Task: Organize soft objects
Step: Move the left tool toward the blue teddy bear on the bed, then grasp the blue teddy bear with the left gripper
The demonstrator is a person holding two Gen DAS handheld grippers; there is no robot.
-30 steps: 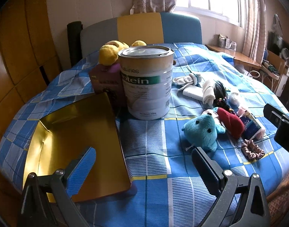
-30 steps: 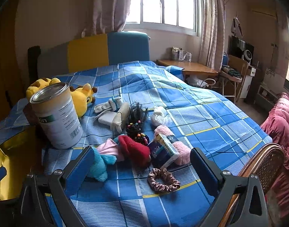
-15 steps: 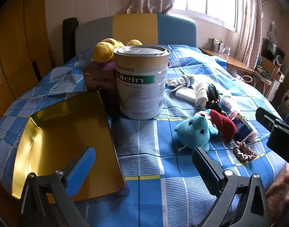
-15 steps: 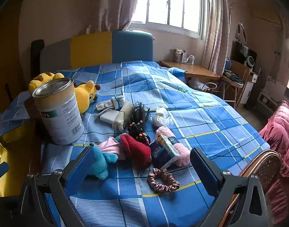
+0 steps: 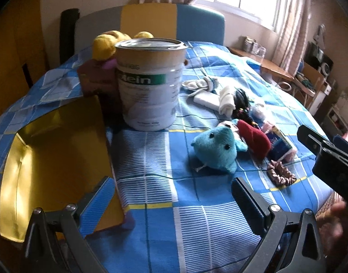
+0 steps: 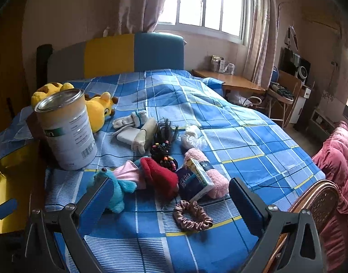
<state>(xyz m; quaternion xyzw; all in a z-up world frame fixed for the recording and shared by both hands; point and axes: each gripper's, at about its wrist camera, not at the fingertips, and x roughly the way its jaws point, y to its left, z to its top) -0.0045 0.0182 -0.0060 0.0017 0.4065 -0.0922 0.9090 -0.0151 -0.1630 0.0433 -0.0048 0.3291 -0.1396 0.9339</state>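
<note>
On bed (image 6: 219,118) | tin (image 5: 151,84) beside gold box (image 5: 53,150) | toys scattered | both jaws spread, empty

Daylit window (image 6: 210,6) with pink curtains (image 6: 139,2); wooden desk (image 6: 233,82) below; blue plaid bed (image 6: 231,122); yellow-blue headboard (image 6: 119,54).

A tall white metal tin with a green label band (image 5: 150,84) stands upright on the blue plaid bedspread (image 6: 231,134), beside a shiny gold cardboard box (image 5: 53,157); a wooden desk (image 6: 233,83) sits under the curtained window (image 6: 208,4)
</note>
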